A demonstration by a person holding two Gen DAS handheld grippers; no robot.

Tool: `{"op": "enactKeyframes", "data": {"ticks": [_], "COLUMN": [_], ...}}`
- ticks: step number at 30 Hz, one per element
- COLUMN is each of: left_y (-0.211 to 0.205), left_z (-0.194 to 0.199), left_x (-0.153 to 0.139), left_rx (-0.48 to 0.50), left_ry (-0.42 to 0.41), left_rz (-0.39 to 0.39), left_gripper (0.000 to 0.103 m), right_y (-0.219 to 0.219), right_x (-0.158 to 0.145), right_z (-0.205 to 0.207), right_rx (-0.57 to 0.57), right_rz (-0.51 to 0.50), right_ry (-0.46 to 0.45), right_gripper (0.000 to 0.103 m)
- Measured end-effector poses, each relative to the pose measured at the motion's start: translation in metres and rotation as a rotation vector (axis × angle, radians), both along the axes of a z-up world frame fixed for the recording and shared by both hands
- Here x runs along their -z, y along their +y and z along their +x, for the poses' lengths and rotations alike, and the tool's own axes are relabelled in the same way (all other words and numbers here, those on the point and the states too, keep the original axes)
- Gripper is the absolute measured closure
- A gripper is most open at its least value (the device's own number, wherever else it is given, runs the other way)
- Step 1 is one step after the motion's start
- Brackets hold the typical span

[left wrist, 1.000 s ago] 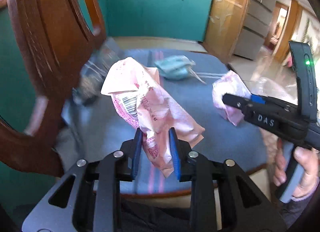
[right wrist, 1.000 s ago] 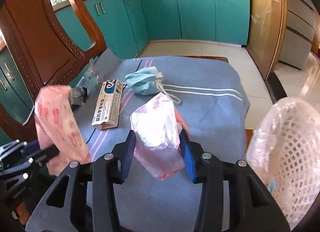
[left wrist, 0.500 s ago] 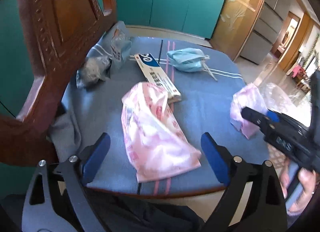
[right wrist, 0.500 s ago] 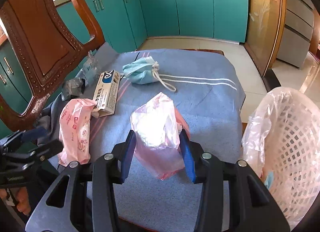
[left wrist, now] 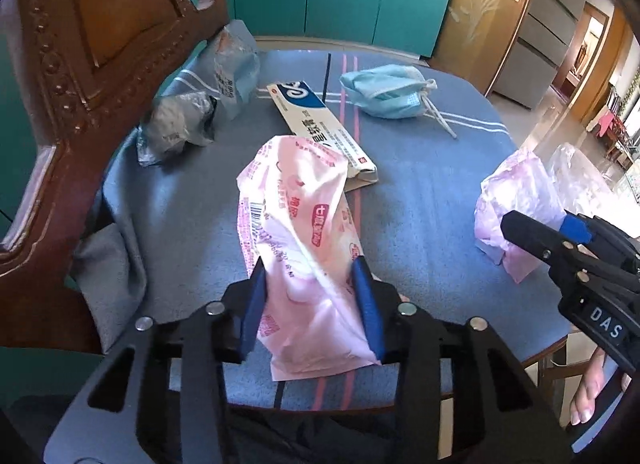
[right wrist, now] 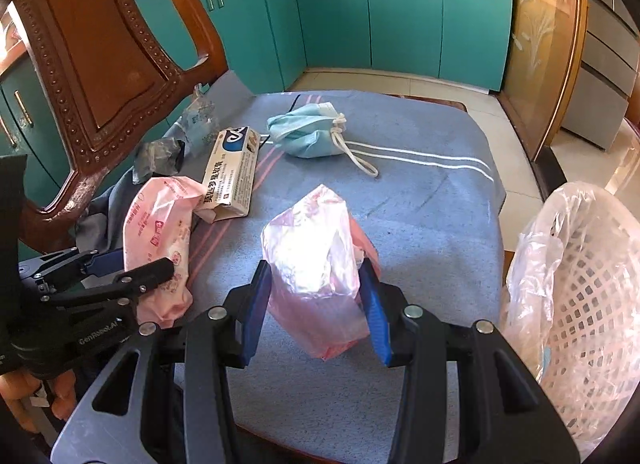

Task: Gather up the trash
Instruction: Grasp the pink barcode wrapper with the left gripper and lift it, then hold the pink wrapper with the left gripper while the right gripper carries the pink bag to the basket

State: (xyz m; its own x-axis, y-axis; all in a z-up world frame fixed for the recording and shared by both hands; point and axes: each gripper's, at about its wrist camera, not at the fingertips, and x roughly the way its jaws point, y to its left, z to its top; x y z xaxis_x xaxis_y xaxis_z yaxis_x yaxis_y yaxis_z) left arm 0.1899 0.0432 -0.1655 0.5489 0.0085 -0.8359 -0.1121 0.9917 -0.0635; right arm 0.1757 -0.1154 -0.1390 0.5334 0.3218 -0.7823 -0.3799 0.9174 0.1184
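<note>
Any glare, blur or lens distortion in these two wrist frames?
Left wrist view: sharp, fisheye bends the chair back, dark vignette corners. Right wrist view: sharp too; sunlight whitens the pink plastic bag and washes out the basket liner; cabinets curve.

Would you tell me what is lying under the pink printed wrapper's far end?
The wrapper overlaps the near end of the ointment box; that end's flap stays hidden.

A pink printed wrapper (left wrist: 304, 232) lies crumpled on the blue-clothed table beside a toothpaste box (left wrist: 324, 128), a crumpled blue mask (left wrist: 384, 98) behind them.
</note>
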Motion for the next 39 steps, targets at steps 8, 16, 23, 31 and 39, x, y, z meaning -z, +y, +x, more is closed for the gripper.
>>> {"op": "enactKeyframes", "data": {"ticks": [8, 16, 23, 31, 39], "left_y": [-0.004, -0.011, -0.01, -0.01, -0.012], "left_z": [-0.013, -0.013, -0.014, -0.013, -0.012], "left_x": [-0.026, -0.029, -0.027, -0.025, -0.024], "left_rx": [0.002, 0.021, 0.022, 0.023, 0.025], "left_ry": [-0.076, -0.087, -0.086, -0.078, -0.082], "left_rz": [0.029, 0.035, 0.035, 0.034, 0.039], "left_gripper": [0.061, 0.061, 0.061, 0.061, 0.061], "right_y": [-0.001, 0.0, -0.001, -0.005, -0.016], "right_x": [-0.001, 0.001, -0.001, -0.006, -0.009], "right_z": [-0.001, -0.002, -0.003, -0.004, -0.003], "right_rx": [0.002, -0.002, -0.002, 0.007, 0.023], "right_rz": [0.003, -0.001, 0.006, 0.024, 0.034], "right_ry": [-0.003, 0.003, -0.002, -0.009, -0.012], "right_gripper": [0.058, 0.058, 0.058, 0.058, 0.058]}}
